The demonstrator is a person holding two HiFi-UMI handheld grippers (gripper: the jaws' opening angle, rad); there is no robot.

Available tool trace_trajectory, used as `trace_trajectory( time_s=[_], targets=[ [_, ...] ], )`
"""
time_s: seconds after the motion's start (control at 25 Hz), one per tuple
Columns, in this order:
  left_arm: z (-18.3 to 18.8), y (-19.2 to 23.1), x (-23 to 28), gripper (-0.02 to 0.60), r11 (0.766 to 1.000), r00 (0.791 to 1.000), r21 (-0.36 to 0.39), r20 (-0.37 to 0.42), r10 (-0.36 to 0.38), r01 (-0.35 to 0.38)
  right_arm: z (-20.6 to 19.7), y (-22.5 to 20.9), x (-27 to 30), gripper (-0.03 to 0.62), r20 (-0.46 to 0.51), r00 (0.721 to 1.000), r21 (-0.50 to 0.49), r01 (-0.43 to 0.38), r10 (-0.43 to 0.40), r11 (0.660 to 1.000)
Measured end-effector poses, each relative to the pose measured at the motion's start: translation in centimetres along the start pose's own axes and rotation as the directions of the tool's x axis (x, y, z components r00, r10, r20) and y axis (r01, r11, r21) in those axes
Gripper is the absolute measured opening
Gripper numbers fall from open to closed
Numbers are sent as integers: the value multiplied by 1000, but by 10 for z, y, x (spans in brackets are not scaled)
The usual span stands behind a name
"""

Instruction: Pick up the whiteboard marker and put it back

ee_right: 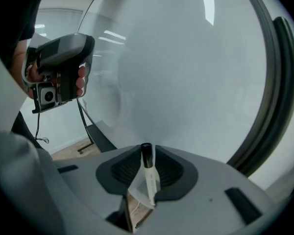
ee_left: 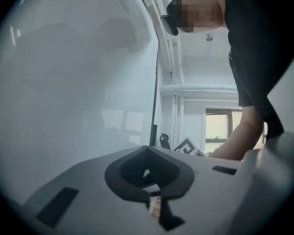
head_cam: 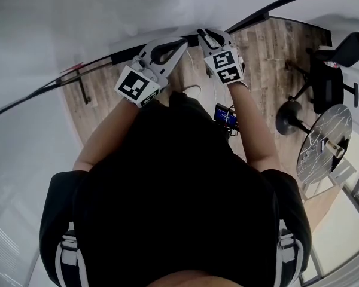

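Pick-up half looks done. Holds the marker (ee_right: 148, 175) in the right gripper (ee_right: 146, 153), clamped shut on the white barrel, with the black cap poking past the tips toward 12 o'clock in the right gripper view. Carries nothing in the left gripper (ee_left: 148, 155), which is pressed together at the tips, with only a sliver of gap lower down and no object in it.

Stands close up to the whiteboard (head_cam: 54, 34), both grippers raised ahead of the body in the head view, left at about 11 o'clock, right at about 1, near each other but apart. Fills most of both gripper views with that white surface. Shows the board's dark frame (ee_right: 277, 106) at 3 o'clock in the right gripper view, and the left hand (ee_right: 80, 84) wrapped round its gripper at 10 o'clock there.

Left to do: putting it back. Cannot make out a tray or ledge for certain, only a dark bar (ee_right: 95, 136) at 8 o'clock, low by the wooden floor (head_cam: 269, 58) and likely part of the stand. Probably calls for lowering the right gripper to wherever the marker rests, laying it flat, and only then letting go. Risks a roll onto the floor if released tilted or early. Leaves the chair (head_cam: 329, 82) at 2 o'clock and the round table (head_cam: 341, 124) at 3 o'clock well apart from the work.
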State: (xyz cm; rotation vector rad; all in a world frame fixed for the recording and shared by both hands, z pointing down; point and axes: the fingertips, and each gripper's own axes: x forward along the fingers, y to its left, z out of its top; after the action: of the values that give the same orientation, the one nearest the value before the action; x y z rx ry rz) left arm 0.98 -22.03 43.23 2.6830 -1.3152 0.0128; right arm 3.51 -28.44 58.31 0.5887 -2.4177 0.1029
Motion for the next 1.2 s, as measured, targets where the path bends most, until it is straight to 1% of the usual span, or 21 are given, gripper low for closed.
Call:
trace_trajectory(
  time_s=[0.16,0.44,0.56,0.68,0.92,1.04,1.2],
  targets=[
    [0,-1,-7,3,1000,1000,-5,-2,17,-17,-3,7,4,86,-34,999,-70,19,-21,997],
    [4,3,-15,3,999,999,-4,-3,32,-32,-8,8,12,83,-65,997,-75,27,-32,997],
    [5,3,-16,3,999,999,-4,-3,33,-33,-10,4,12,64,-70,996,-76,46,-51,996],
    [5,7,-17,3,999,999,-6,-6,31,-31,-8,-1,12,63,-63,996,-53,60,-64,997],
    [8,9,-22,3,1000,1000,-1,5,11,-11,4,-4,0,61,-15,996,0,83,-83,997],
    [14,6,-29,3,1000,1000,7,20,-10,10,11,-1,-10,61,7,995,28,102,-103,994],
    [17,2,-32,3,999,999,16,18,-40,40,18,-1,-22,61,30,990,55,134,-135,990]
  ],
)
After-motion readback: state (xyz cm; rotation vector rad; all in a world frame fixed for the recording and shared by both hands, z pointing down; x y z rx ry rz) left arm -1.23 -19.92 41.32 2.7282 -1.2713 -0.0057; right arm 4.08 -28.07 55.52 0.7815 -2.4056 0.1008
